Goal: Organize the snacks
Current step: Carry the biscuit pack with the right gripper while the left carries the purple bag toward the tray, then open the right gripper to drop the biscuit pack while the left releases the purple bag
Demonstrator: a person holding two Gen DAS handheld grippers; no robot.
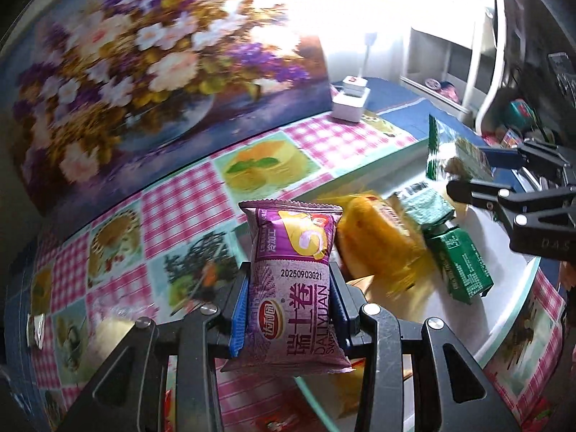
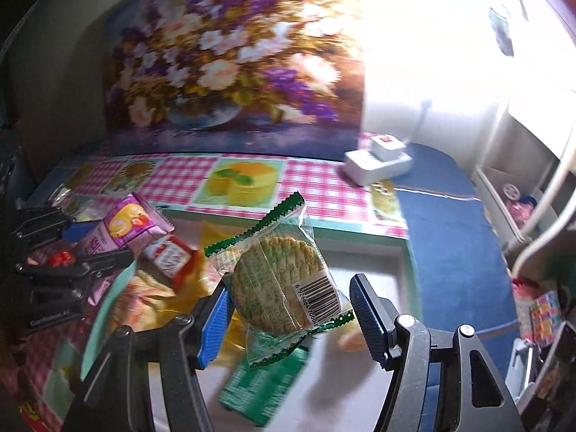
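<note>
White shallow tray [image 2: 363, 248] with a pale green rim lies on the checked bench [image 1: 187, 198], holding a yellow soft pack [image 1: 378, 237] and a green carton [image 1: 460, 266]. Above it, the left claw [image 1: 288, 302] pinches a light, squashy purple swiss-roll pouch [image 1: 291, 252] mid-body. Right claw [image 2: 291, 309] carries a brittle clear-wrapped round cracker [image 2: 280, 284], best held by its edges, though only one pad visibly touches.

In the lower middle of the frame the right tool [image 2: 291, 309] has a clear green-edged cracker packet [image 2: 277, 280] between its blue pads; whether both pads press on it cannot be told. At left the left tool [image 2: 90, 241] grips a purple cake wrapper [image 2: 126, 230]. Below lie a green box [image 2: 262, 385] and a red sachet [image 2: 169, 255] in a white tray [image 2: 363, 252] on the checked counter [image 2: 316, 176]
</note>
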